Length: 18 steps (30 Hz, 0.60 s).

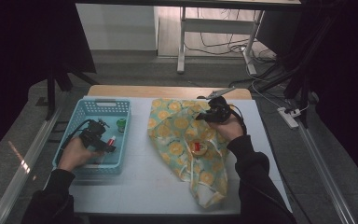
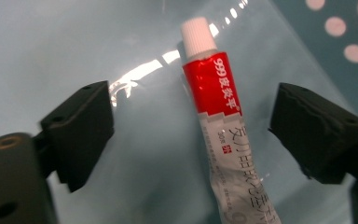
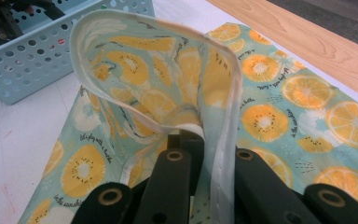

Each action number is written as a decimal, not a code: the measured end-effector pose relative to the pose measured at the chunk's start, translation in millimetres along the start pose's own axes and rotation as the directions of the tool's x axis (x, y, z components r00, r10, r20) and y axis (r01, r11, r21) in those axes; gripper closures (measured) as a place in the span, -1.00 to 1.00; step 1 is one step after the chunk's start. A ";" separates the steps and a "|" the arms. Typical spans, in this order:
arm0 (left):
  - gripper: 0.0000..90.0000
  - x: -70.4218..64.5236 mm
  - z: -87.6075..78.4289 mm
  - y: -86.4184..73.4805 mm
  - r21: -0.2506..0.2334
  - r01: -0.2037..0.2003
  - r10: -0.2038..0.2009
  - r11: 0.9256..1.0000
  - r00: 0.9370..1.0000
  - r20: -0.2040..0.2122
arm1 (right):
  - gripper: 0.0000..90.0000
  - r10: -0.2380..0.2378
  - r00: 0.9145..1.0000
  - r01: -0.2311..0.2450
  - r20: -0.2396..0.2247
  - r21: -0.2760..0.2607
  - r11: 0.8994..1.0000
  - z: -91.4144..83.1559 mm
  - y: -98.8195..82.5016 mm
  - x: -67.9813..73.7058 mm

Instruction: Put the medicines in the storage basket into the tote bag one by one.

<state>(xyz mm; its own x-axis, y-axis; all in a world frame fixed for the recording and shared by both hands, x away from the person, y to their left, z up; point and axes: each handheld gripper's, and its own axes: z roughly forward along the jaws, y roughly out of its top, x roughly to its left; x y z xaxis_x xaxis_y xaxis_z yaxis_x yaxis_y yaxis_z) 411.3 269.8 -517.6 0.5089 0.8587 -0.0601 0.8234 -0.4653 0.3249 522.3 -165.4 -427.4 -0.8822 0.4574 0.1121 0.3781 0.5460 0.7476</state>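
My left gripper [image 2: 191, 135] has wide jaws around the red-and-white tube [image 2: 223, 126] in the blue basket [image 1: 91, 108]; my right gripper [image 3: 205, 154] pinches the lemon-print cloth [image 3: 168, 60].

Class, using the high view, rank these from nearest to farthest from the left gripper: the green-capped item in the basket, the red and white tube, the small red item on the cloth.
1. Red and white tube, right beside the left gripper in the basket.
2. Green-capped item, toward the basket's far right.
3. Small red item, on the cloth, across the table.
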 end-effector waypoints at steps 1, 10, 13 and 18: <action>-0.60 -0.3 0.4 0.0 0.008 -0.005 0.005 1.000 1.000 0.001 | 1.00 0.000 1.000 0.000 0.000 0.000 1.000 0.0 -0.1 0.0; -0.09 -2.4 -2.2 -0.4 0.006 -0.020 0.020 1.000 1.000 0.020 | 1.00 -0.003 1.000 0.003 0.001 -0.002 1.000 -0.6 -1.2 -0.4; 0.16 -2.6 -3.0 -1.2 0.000 -0.021 0.021 1.000 0.999 0.025 | 1.00 0.001 1.000 -0.001 0.001 0.000 1.000 -0.8 -1.6 -0.4; 0.52 -1.4 -4.1 -1.7 0.005 0.009 -0.009 1.000 1.000 0.030 | 1.00 -0.003 1.000 0.003 0.001 -0.002 1.000 -1.0 -1.4 -0.3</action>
<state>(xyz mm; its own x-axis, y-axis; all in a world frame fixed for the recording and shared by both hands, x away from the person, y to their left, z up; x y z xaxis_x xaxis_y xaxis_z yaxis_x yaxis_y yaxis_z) 408.2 270.3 -514.2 0.5087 0.8562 -0.0910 0.8291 -0.4586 0.3198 521.7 -167.0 -427.9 -0.8831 0.4565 0.1088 0.3747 0.5463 0.7491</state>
